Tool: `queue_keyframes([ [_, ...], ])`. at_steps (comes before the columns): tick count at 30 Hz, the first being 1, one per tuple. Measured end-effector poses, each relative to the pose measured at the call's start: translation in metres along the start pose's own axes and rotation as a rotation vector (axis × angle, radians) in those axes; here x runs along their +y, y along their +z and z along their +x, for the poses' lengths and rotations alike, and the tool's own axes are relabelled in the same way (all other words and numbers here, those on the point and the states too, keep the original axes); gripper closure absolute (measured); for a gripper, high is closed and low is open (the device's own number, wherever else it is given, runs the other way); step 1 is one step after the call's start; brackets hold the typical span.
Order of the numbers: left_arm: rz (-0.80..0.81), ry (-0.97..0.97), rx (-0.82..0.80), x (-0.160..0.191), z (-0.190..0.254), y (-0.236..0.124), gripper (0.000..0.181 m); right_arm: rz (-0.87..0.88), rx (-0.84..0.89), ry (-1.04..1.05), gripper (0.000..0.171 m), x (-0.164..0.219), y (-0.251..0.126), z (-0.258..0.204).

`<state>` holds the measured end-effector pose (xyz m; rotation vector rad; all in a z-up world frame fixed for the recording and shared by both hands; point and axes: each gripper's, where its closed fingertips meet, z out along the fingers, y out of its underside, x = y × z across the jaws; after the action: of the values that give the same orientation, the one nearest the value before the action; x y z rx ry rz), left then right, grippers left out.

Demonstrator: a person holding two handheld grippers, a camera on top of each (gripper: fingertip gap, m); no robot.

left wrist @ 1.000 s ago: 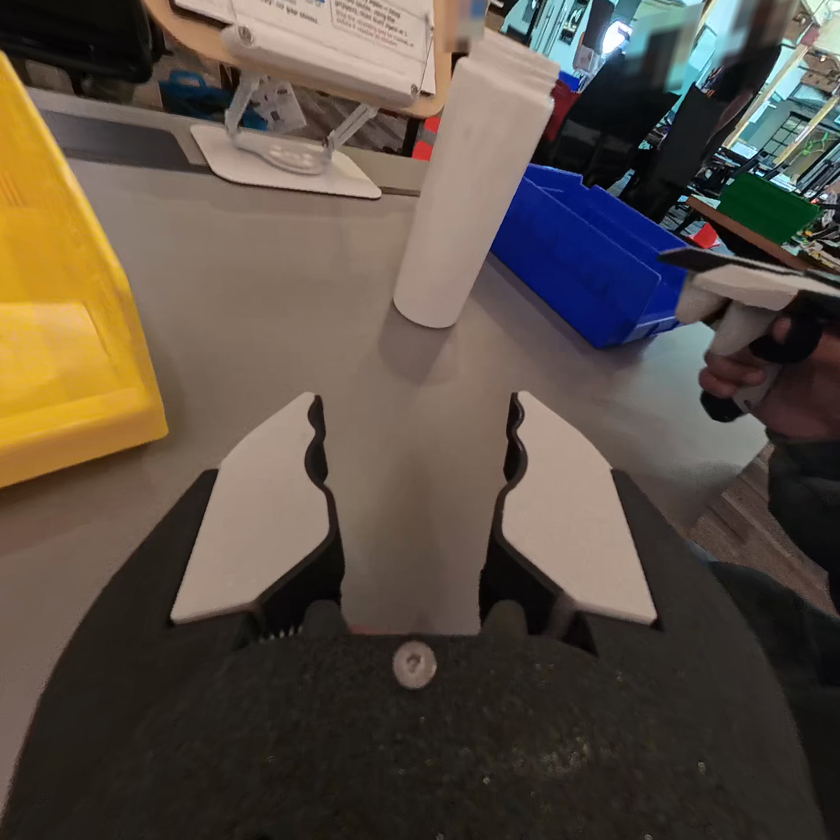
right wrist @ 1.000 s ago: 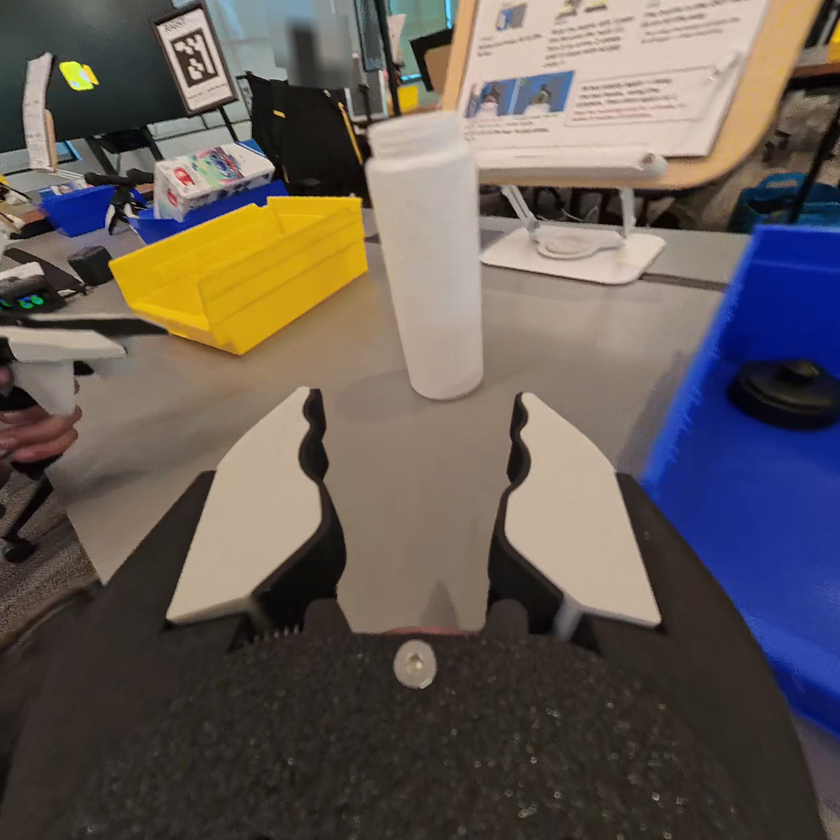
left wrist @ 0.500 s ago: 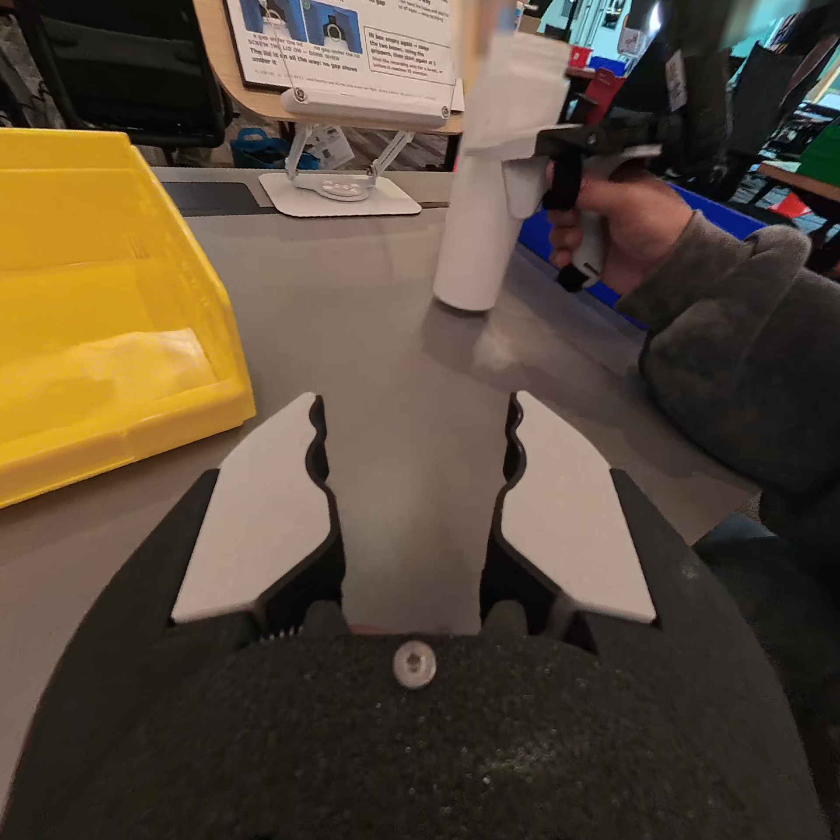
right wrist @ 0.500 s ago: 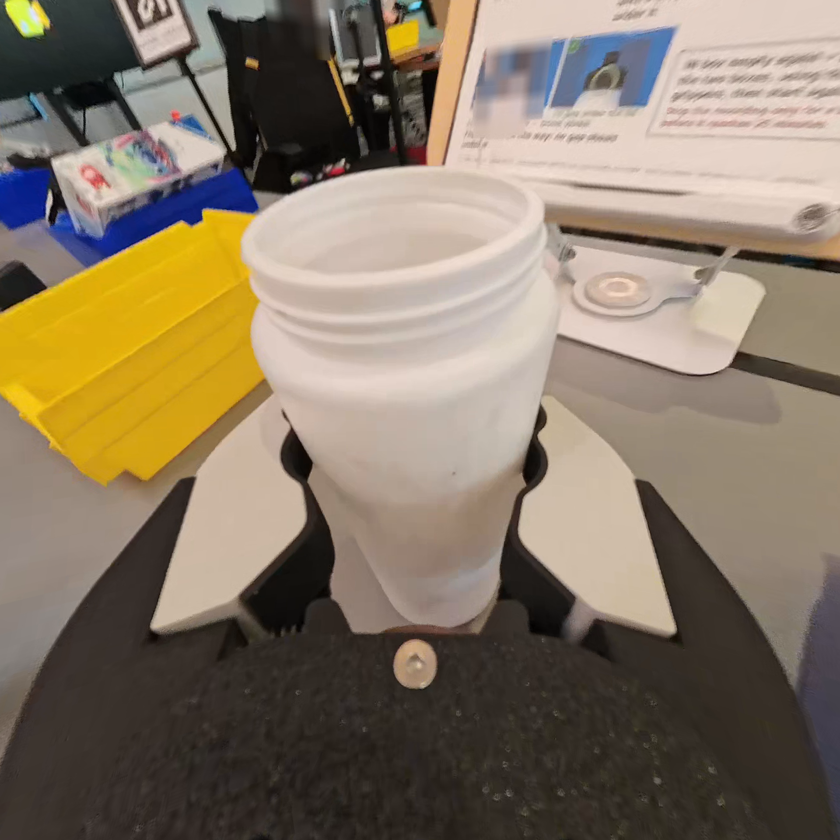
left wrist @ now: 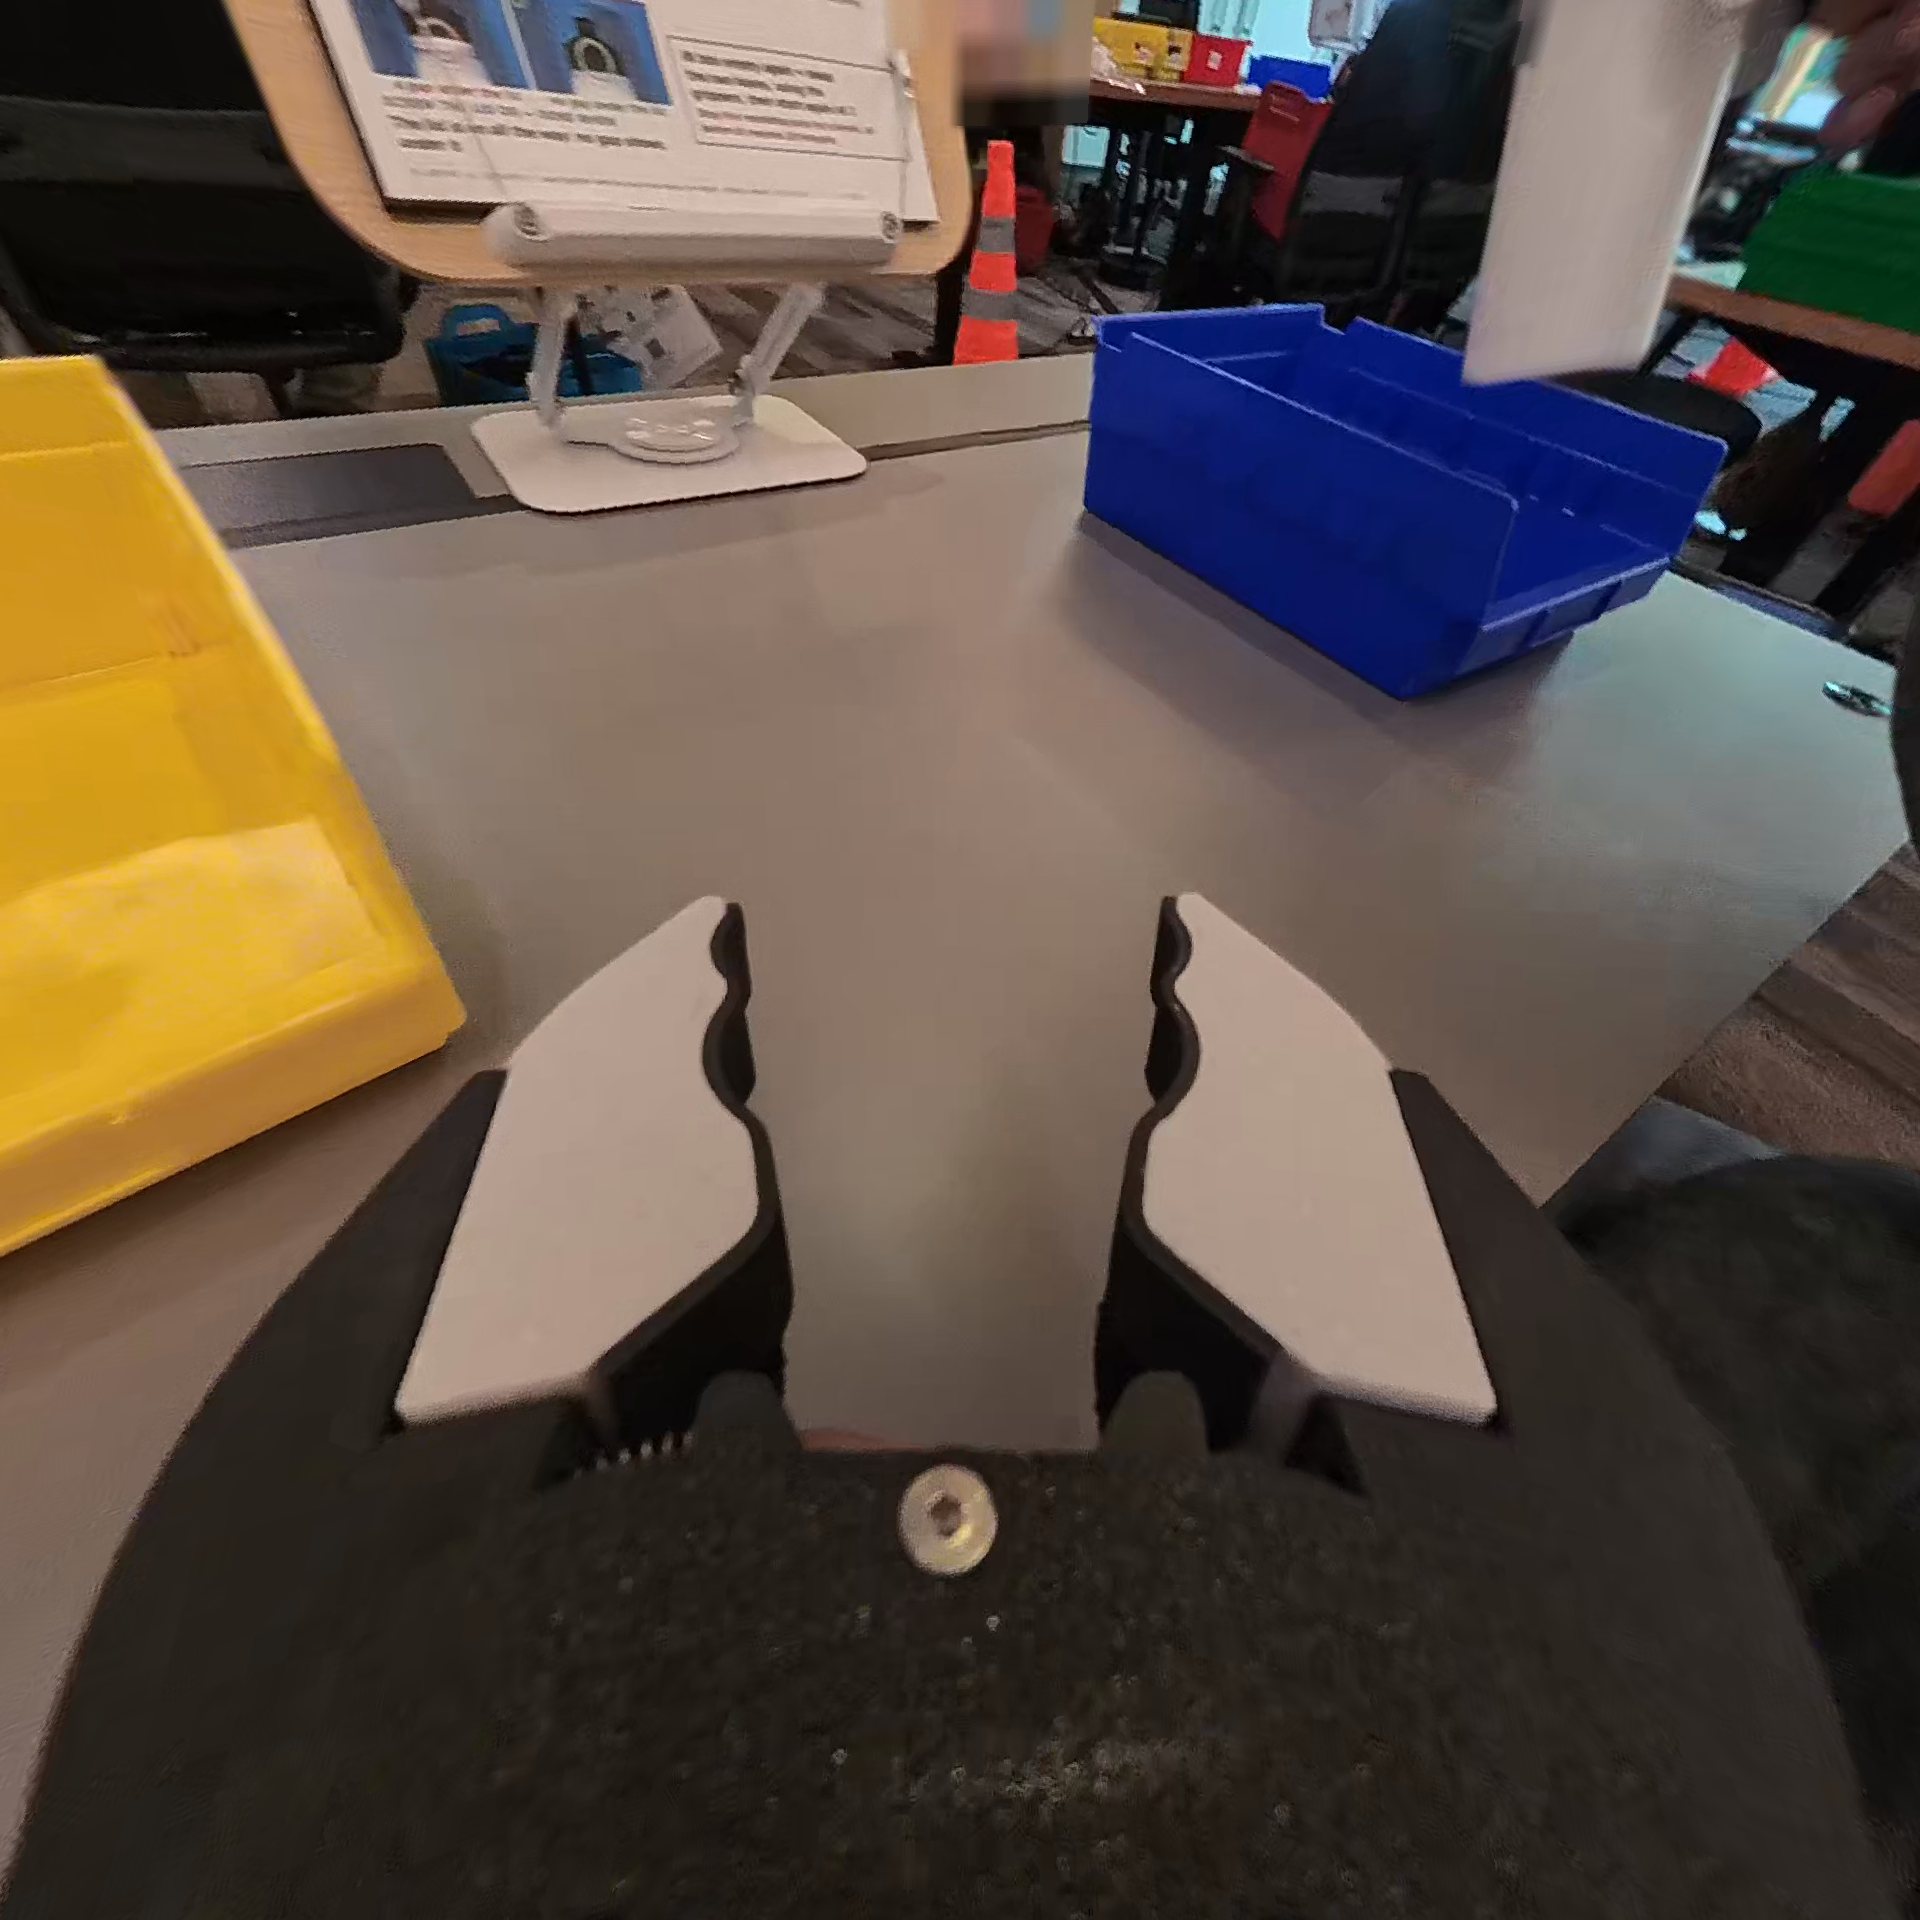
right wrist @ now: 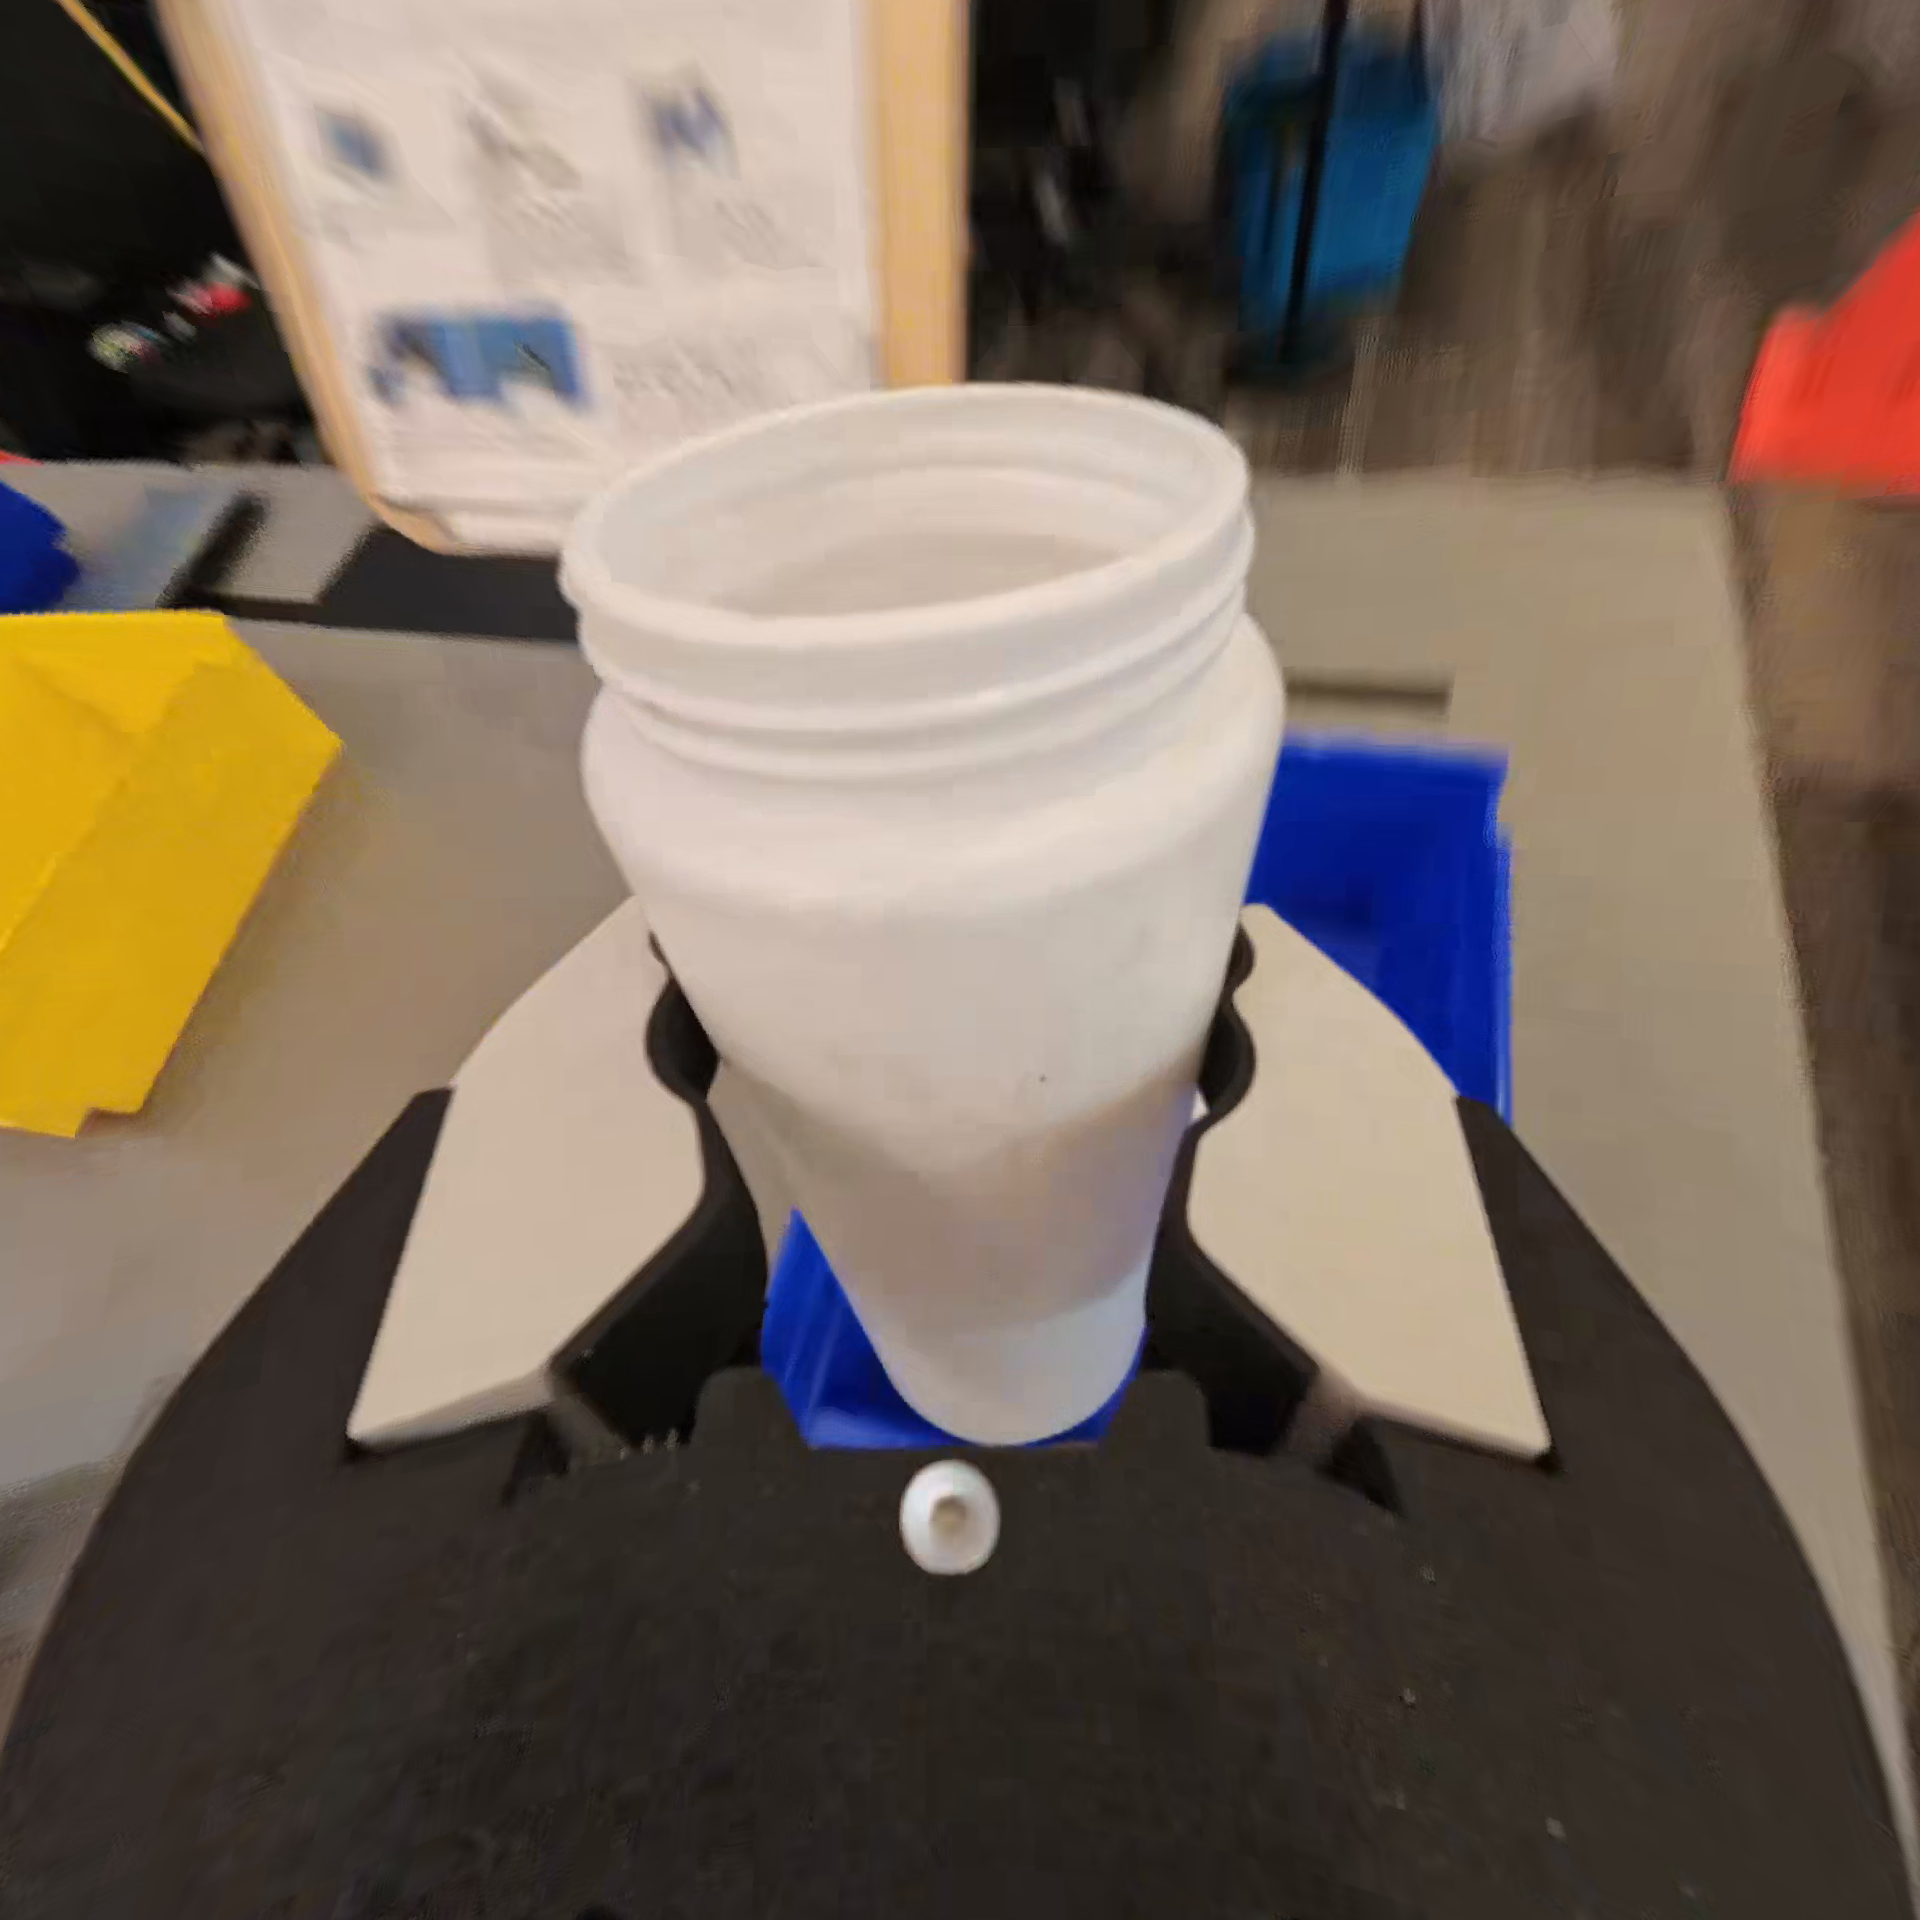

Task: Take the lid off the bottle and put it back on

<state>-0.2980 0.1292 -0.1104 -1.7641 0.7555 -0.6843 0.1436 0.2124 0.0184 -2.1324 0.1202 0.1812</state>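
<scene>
Right tongs (right wrist: 951, 1039) clamped on lidless white bottle (right wrist: 935, 852), raised above blue bin (right wrist: 1382, 894). Left tongs (left wrist: 948, 997) spread wide, empty, over grey tabletop (left wrist: 935, 727).

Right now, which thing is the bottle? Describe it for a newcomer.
Start at the grey table, flanked by a yellow bin and a blue bin. Above the blue one, the right tongs grip the bottle: white, plain, its threaded mouth open, lidless.

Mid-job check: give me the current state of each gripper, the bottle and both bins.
Left gripper: open, empty.
Right gripper: shut on bottle.
White plastic bottle: lidless, lifted above blue bin.
Blue plastic bin: on table, contents not visible.
Yellow plastic bin: on table.
</scene>
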Motion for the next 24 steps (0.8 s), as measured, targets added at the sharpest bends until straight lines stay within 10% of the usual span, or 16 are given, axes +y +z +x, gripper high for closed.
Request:
queue_keyframes([
  [6, -0.003, -0.068, 0.187, -0.004, 0.031, 0.016, 0.108, -0.573, -0.051, 0.449, 0.077, 0.122, 0.086, 0.061],
  [12, -0.044, -0.030, 0.194, 0.002, 0.034, 0.025, 0.108, -0.769, 0.107, 0.615, 0.081, 0.172, 0.132, 0.084],
  [21, -0.001, 0.114, 0.085, -0.004, 0.024, 0.010, 0.093, -0.478, 0.158, 0.391, 0.054, 0.103, 0.090, 0.084],
  [24, 0.107, 0.115, 0.004, -0.034, 0.012, -0.013, 0.092, -0.136, 0.134, 0.128, 0.082, 0.049, 0.025, 0.047],
])
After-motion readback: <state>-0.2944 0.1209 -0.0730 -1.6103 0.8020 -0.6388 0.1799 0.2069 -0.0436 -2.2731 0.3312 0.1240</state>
